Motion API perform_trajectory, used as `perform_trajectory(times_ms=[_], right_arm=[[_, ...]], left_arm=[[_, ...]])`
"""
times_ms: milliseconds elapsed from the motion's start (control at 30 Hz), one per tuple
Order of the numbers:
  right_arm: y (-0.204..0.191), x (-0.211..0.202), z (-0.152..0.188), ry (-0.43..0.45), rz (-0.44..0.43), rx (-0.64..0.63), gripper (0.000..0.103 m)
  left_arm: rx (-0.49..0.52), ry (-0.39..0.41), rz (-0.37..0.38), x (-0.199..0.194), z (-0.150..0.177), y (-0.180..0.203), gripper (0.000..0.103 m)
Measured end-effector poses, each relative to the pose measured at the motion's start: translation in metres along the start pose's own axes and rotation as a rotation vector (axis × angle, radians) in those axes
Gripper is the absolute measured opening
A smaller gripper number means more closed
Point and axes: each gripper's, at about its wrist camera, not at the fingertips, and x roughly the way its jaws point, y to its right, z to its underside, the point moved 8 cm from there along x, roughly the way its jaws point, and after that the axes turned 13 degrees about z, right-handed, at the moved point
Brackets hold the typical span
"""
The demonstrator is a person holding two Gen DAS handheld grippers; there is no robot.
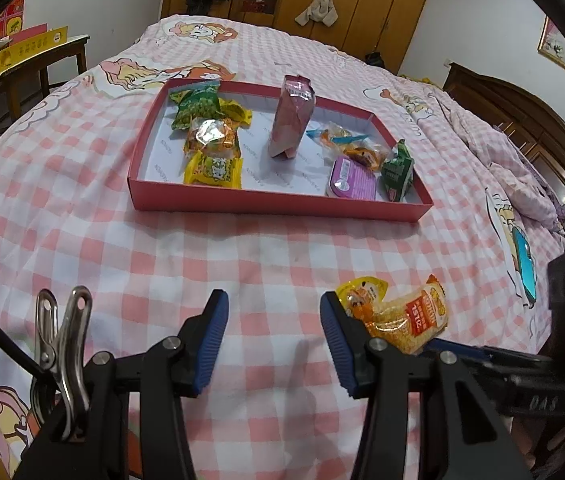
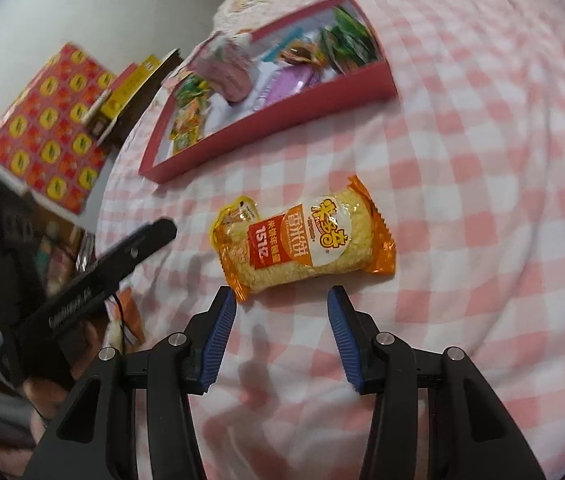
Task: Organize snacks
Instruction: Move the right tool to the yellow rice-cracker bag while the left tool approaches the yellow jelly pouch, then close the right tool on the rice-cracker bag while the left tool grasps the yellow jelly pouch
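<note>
- Right gripper [image 2: 280, 300] hangs just short of the orange rice-cracker packet [image 2: 302, 240], jaws parted partway with only checked bedsheet [image 2: 482, 200] between the blue pads; nothing gripped.
- The packet lies flat on the sheet, its long side running across the jaw gap, its near corner just beside the left pad [image 2: 222, 320].
- Left gripper [image 1: 274, 312] sits beside it, also partway parted and empty, bare cloth between its pads.
- In the left view the packet [image 1: 398, 316] is partly hidden behind that gripper's right finger; whether they touch, I cannot tell.
- The red tray [image 1: 242, 204] rests farther up the bed, well apart from the packet, a broad strip of bare sheet between them.
- Inside the tray: green and yellow snack packs [image 1: 210, 136] clustered left, a pink pouch [image 1: 292, 120] upright in the middle, a purple tin [image 1: 352, 180] and green pack [image 1: 398, 172] at right.
- White tray floor shows open between the pouch and both clusters.
- A phone [image 1: 524, 264] lies near the bed's right edge.
</note>
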Motion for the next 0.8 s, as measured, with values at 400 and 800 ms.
perform_trajectory(times_ms=[400, 800], right_arm=[[0.001, 0.011, -0.034, 0.072, -0.033, 0.134, 0.049], [0.005, 0.006, -0.039, 0.147, 0.020, 0.058, 0.044]], left_arm=[[-0.002, -0.025, 0.017, 0.008, 0.007, 0.002, 0.050], [0.031, -0.051, 0.056, 0.016, 0.009, 0.018, 0.050]])
